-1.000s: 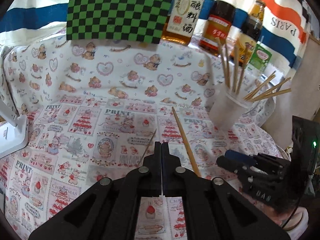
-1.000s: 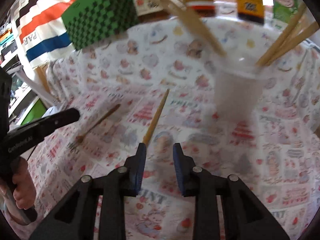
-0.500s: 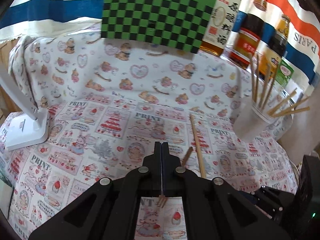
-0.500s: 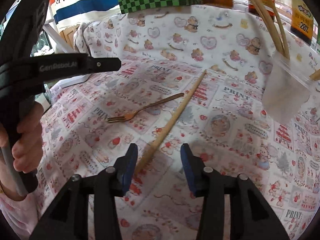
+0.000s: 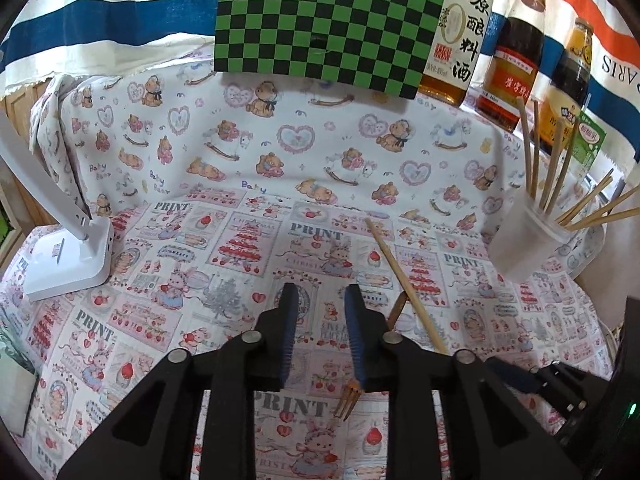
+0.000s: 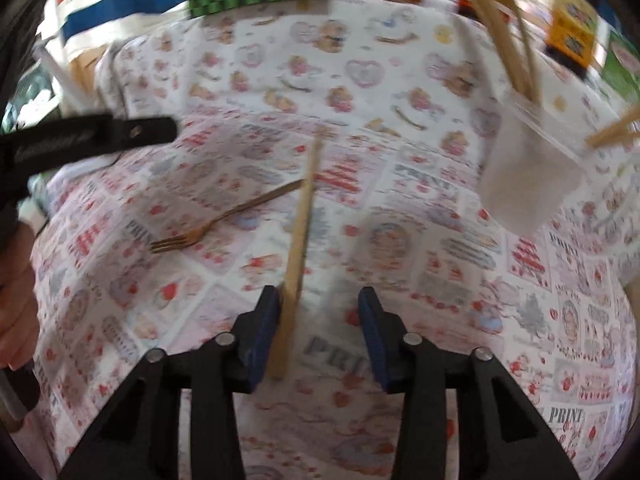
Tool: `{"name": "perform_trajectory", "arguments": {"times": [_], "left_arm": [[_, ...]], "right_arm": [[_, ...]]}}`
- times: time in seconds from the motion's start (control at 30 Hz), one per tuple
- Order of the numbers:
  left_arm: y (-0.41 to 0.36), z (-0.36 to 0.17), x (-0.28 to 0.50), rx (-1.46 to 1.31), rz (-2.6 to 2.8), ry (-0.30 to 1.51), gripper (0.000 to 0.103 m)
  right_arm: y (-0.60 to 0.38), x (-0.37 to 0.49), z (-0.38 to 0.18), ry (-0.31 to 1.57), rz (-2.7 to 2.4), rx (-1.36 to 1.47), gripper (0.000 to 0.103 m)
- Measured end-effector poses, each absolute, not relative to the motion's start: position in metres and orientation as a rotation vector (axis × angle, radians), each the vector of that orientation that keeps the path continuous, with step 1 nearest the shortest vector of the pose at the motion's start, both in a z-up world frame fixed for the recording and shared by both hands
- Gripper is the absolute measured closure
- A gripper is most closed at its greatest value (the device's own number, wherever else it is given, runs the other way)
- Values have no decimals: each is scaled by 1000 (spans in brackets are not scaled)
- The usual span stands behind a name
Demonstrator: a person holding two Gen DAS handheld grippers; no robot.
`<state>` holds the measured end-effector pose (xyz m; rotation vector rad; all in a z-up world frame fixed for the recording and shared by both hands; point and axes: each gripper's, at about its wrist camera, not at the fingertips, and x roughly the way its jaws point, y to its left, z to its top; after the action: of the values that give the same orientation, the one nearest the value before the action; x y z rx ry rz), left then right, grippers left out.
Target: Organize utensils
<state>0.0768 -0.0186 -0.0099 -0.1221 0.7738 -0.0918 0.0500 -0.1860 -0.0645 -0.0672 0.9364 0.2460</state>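
Observation:
A gold fork [image 5: 347,400] lies on the printed cloth, its tines showing under my left gripper [image 5: 320,300] and its handle passing beneath the right finger. The left jaws are opening with nothing between the pads. A wooden chopstick [image 6: 300,232] lies crossing the fork [image 6: 224,220] handle tip. Its near end sits between the closing jaws of my right gripper [image 6: 320,300], against the left pad only. A white cup [image 5: 524,240] holding several chopsticks stands at the right, and the same cup [image 6: 528,176] appears tilted in the blurred right wrist view.
A white lamp base [image 5: 68,256] stands at the left. A green checkered board [image 5: 328,20] and sauce bottles [image 5: 516,52] line the back. A hand [image 6: 16,280] grips the left tool's handle. The cloth drops off at the right, past the cup.
The left jaws went from shut to apart above the fork. The right gripper moved in over the chopstick's near end, which now lies between its jaws.

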Motion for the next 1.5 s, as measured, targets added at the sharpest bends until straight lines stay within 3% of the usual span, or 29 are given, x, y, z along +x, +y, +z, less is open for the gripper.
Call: {"name": "perform_trajectory", "arguments": {"times": [0.07,0.17,0.37,0.5,0.63,1.0,1.1,1.23,1.5], "left_arm": [[-19,-11,77,-117,-87,778,76],[-19,-12,78,-110,-83,788,76],[-19,-14,80,-110,-88,797,76],[-31,-23,84,-104,-204,865,68],[-47,-37,87,-60,-232,940,68],[-71,-54,90,76,-233,957,60],[-71,-54,91,67,-263,961,87],[-74,-54,90,80,-263,970,101],[-66,-30,74,-34,-333,861,101]], "right_arm": [[-191,52,-65,935,231,-63,92],[-193,52,-65,933,237,-68,96],[-207,44,-46,835,251,59,96],[-221,31,-19,700,247,114,96],[-235,25,-5,639,248,180,96],[-241,25,-4,657,247,199,96],[-238,23,-2,643,243,183,96],[-242,20,2,626,236,201,96],[-257,4,22,503,246,248,96]]}}
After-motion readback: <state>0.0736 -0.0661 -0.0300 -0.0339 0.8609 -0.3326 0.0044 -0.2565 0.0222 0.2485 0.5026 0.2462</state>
